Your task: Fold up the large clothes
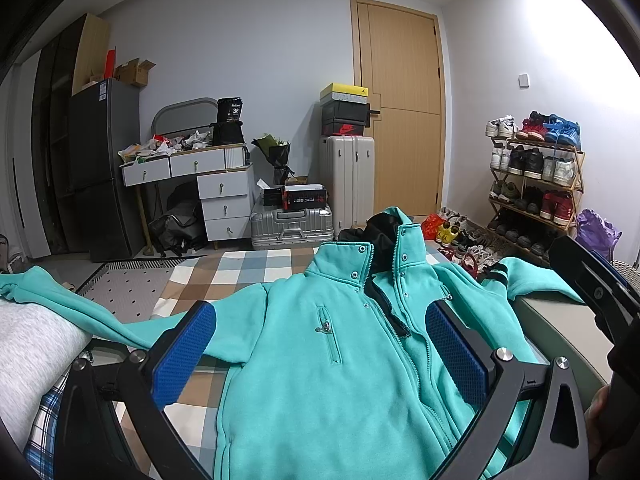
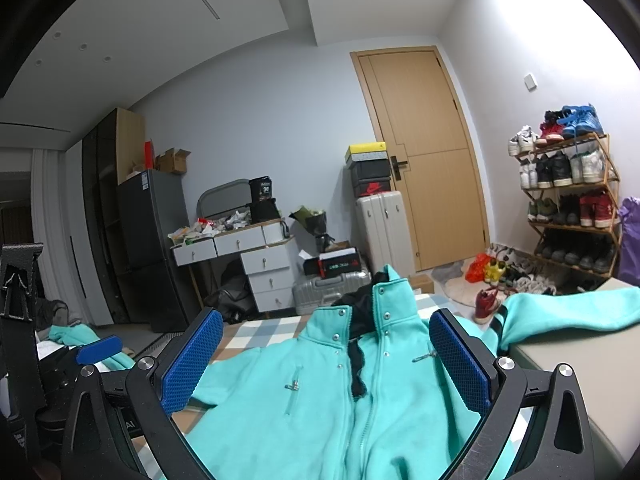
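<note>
Both claws, left claw [image 1: 320, 356] and right claw [image 2: 326, 356], hover spread, empty; teal fleece zip jacket's [image 1: 320, 380] three-o'clock sleeve [image 2: 568, 316] overhangs the bed, risking a lopsided fold.

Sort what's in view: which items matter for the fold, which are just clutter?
Job:
teal jacket, spread front-up on the checked bedspread
left gripper, open
right gripper, open

Clutter:
shoe rack
suitcases
drawer desk
fridge
wooden door
</note>
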